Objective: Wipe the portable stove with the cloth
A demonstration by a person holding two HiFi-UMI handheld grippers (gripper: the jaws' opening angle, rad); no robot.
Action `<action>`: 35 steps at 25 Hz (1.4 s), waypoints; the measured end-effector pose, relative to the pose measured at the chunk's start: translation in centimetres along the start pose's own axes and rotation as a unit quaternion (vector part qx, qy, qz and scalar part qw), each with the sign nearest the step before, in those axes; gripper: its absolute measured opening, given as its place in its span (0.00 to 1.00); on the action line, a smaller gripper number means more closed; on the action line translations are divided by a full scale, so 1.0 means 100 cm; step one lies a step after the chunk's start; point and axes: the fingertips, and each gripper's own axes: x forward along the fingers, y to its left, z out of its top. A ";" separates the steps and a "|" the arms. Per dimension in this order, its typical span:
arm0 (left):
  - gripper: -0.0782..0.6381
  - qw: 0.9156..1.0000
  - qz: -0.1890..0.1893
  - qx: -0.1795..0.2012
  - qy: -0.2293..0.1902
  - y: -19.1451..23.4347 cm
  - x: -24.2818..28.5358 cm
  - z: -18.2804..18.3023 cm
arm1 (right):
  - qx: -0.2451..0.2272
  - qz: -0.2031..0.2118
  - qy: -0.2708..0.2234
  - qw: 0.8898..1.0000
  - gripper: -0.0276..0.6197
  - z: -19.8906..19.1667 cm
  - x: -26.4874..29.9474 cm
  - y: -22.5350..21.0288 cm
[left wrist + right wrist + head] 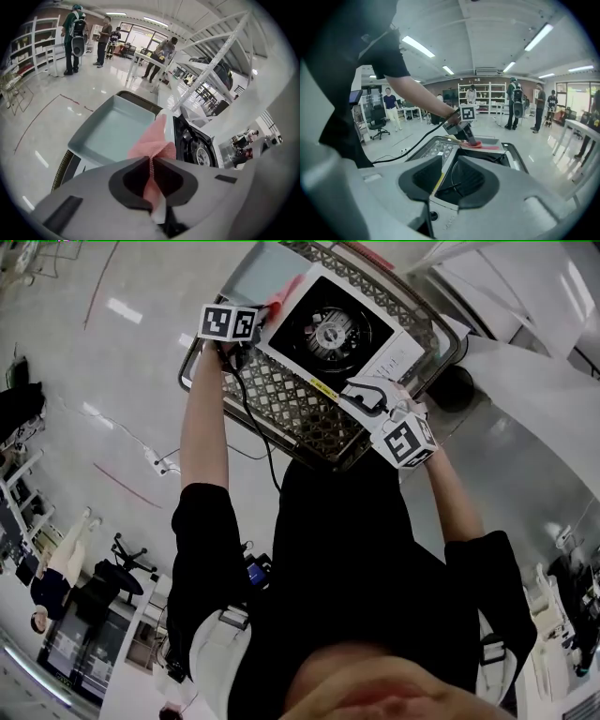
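The white portable stove (375,357) with its black burner (330,331) sits on a metal lattice cart top (281,399). At the stove's far left corner my left gripper (264,319) is shut on a pink cloth (286,289). The left gripper view shows the cloth (154,143) pinched between the jaws (151,160), bunched above them, beside the stove (199,147). My right gripper (364,395) is at the stove's near edge. Its jaws (451,161) stand apart with the stove's front rim (440,204) between them. The right gripper view also shows the left gripper (465,132) and the cloth (482,146).
A light blue tray (112,131) lies on the cart just beyond the stove. A black cable (258,427) runs from the left gripper over the cart's near edge. White shelving (211,70) stands to the right. Several people (75,37) stand far across the room.
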 end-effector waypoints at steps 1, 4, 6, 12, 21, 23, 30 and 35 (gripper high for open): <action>0.13 1.000 -0.002 -0.001 -0.002 -0.001 -0.003 -0.002 | 0.003 -0.003 -0.001 1.000 0.21 0.000 0.001 -0.002; 0.13 1.000 0.006 0.018 -0.009 -0.008 -0.015 -0.007 | 0.008 -0.017 0.000 1.000 0.19 0.003 0.005 -0.008; 0.13 0.999 0.017 0.036 -0.018 -0.015 -0.027 -0.012 | 0.024 -0.034 -0.003 0.999 0.15 0.004 0.007 -0.013; 0.13 0.991 0.110 0.068 -0.018 -0.015 -0.053 -0.052 | 0.076 -0.051 -0.015 0.996 0.05 0.006 0.016 -0.017; 0.13 0.989 0.139 0.037 -0.044 -0.029 -0.050 -0.086 | 0.112 -0.074 0.000 0.991 0.05 -0.003 0.021 -0.022; 0.13 0.989 0.141 0.029 -0.046 -0.032 -0.050 -0.091 | 0.113 -0.073 -0.003 0.991 0.05 -0.002 0.018 -0.020; 0.13 0.988 0.145 0.034 -0.045 -0.058 -0.044 -0.105 | 0.120 -0.062 -0.007 0.991 0.05 -0.009 0.006 -0.008; 0.13 0.990 0.133 0.024 -0.039 -0.079 -0.031 -0.114 | 0.125 -0.063 -0.012 0.990 0.05 -0.014 -0.002 -0.008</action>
